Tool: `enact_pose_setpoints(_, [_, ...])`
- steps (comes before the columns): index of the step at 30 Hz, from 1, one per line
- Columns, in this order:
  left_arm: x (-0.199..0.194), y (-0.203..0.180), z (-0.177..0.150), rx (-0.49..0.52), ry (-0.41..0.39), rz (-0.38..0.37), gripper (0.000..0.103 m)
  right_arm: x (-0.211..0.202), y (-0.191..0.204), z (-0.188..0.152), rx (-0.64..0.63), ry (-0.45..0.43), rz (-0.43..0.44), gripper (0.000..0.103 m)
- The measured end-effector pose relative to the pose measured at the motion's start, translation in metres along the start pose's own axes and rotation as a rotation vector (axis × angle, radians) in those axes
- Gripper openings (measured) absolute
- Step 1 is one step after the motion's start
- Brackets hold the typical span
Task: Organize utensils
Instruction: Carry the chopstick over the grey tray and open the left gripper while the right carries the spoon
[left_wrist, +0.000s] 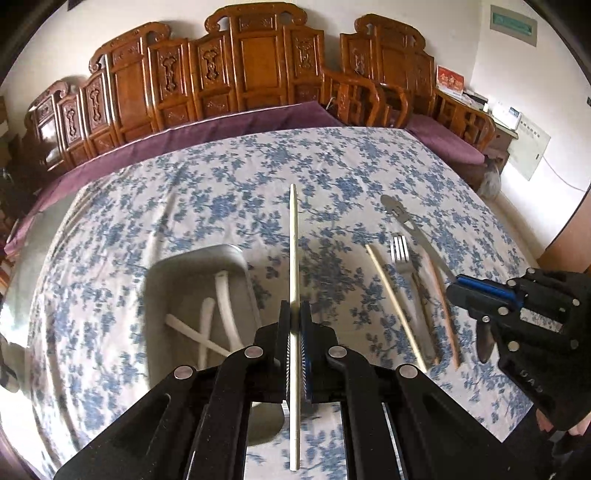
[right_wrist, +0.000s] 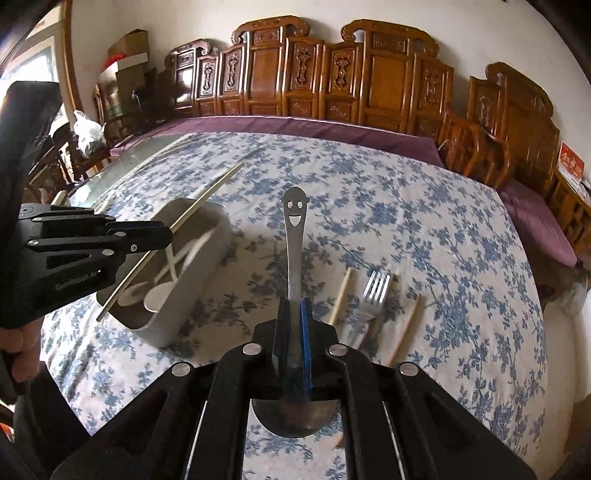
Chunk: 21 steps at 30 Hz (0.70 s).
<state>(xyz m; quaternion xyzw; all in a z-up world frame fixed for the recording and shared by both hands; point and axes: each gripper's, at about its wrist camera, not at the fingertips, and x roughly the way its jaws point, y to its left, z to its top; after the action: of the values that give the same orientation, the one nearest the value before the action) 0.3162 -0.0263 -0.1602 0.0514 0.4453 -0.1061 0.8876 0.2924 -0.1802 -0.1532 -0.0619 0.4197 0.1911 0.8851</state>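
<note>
In the left wrist view my left gripper (left_wrist: 295, 314) is shut on a pale chopstick (left_wrist: 293, 251), held above the cloth just right of a metal tray (left_wrist: 195, 254). Several white spoons (left_wrist: 207, 325) lie in the tray. My right gripper (right_wrist: 295, 306) is shut on the handle of a steel spoon (right_wrist: 293, 236) with a smiley face; its bowl hangs under the fingers. On the cloth lie a fork (right_wrist: 375, 288) and two wooden chopsticks (right_wrist: 341, 295) (right_wrist: 408, 325). The left gripper (right_wrist: 162, 236) with its chopstick (right_wrist: 218, 184) hangs over the tray (right_wrist: 207, 258).
A blue floral cloth (left_wrist: 258, 166) covers the table. Behind it runs a carved wooden bench (left_wrist: 258, 62) with a purple cushion (left_wrist: 229, 122). Boxes (right_wrist: 129, 55) are stacked at the back left. A person's hand (right_wrist: 18, 350) holds the left gripper.
</note>
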Motion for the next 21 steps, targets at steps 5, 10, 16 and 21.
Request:
enact_pose_setpoints(5, [0.006,0.023,0.001,0.008,0.019,0.019,0.004,0.003,0.013,0.008,-0.015,-0.005,0.014,0.007])
enact_pose_setpoints(10, [0.022,0.044,-0.005,-0.002,0.049,0.040,0.004,0.011,0.024,0.012,-0.023,0.000,0.022,0.007])
enact_pose_setpoints(16, [0.042,0.064,-0.019,-0.024,0.093,0.036,0.004,0.022,0.036,0.013,-0.040,0.016,0.028,0.007])
enact_pose_setpoints(21, [0.055,0.071,-0.028,-0.021,0.122,0.030,0.004,0.029,0.043,0.014,-0.047,0.026,0.027,0.007])
